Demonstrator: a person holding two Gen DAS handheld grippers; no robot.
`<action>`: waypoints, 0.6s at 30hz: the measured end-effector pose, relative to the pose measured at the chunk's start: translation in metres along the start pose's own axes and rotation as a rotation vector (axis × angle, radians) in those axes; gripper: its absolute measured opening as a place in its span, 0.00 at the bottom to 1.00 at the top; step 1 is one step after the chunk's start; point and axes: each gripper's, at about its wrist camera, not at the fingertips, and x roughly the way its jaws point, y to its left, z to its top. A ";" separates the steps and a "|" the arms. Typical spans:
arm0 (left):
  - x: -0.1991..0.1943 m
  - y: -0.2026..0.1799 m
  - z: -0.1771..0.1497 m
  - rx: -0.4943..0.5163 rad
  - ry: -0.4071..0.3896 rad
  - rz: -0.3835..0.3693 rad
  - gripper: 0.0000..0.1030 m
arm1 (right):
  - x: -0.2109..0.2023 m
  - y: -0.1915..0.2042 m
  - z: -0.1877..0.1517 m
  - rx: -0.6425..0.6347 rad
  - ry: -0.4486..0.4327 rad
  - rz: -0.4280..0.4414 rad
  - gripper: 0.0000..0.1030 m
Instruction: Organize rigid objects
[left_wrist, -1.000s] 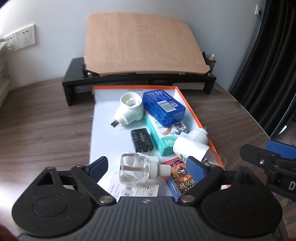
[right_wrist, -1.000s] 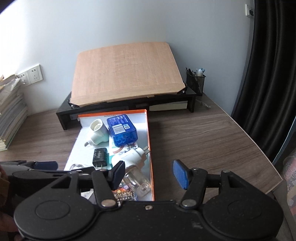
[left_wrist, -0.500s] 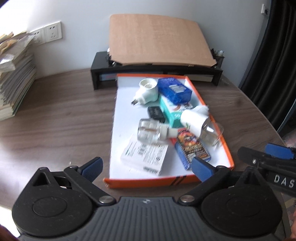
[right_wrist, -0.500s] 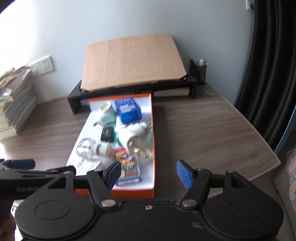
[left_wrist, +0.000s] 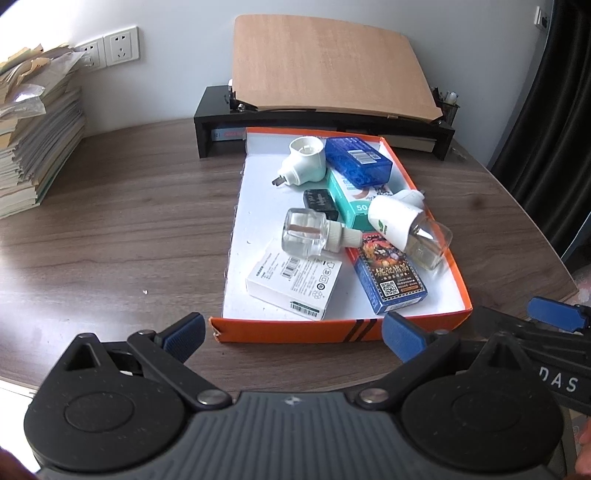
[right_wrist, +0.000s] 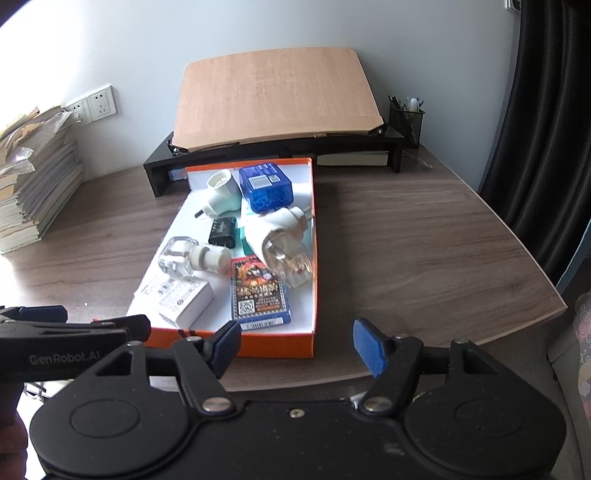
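On the dark wood-grain table (left_wrist: 110, 229), behind the black monitor riser (left_wrist: 321, 122), the shallow orange-walled white-floored cardboard tray (left_wrist: 295, 330) holds the clear glass refill bottle (left_wrist: 304, 230); the "GenRobot.AI"-marked left gripper (left_wrist: 293, 334) and "DAS"-marked right gripper (right_wrist: 295, 345) are spread, empty, near the tray's front wall.

Your left gripper (left_wrist: 291, 332) points forward and down, with its jaws spread wide and nothing between the blue pads (left_wrist: 184, 332). The jaws have just been opening. Your right gripper (right_wrist: 295, 343) also tilts down, and its jaws are apart and hold nothing; they too have just been opening. In the left wrist view the right gripper shows at 3 o'clock; in the right wrist view the left one shows at 9 o'clock.
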 end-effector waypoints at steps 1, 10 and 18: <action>0.000 -0.001 0.000 -0.001 0.000 0.000 1.00 | 0.000 -0.001 0.000 -0.001 -0.001 0.001 0.78; 0.004 -0.005 0.001 0.008 0.012 0.019 1.00 | 0.002 -0.003 0.000 -0.008 0.003 0.007 0.78; 0.009 -0.006 0.003 0.005 0.025 0.022 1.00 | 0.005 -0.005 0.000 -0.012 0.015 0.009 0.78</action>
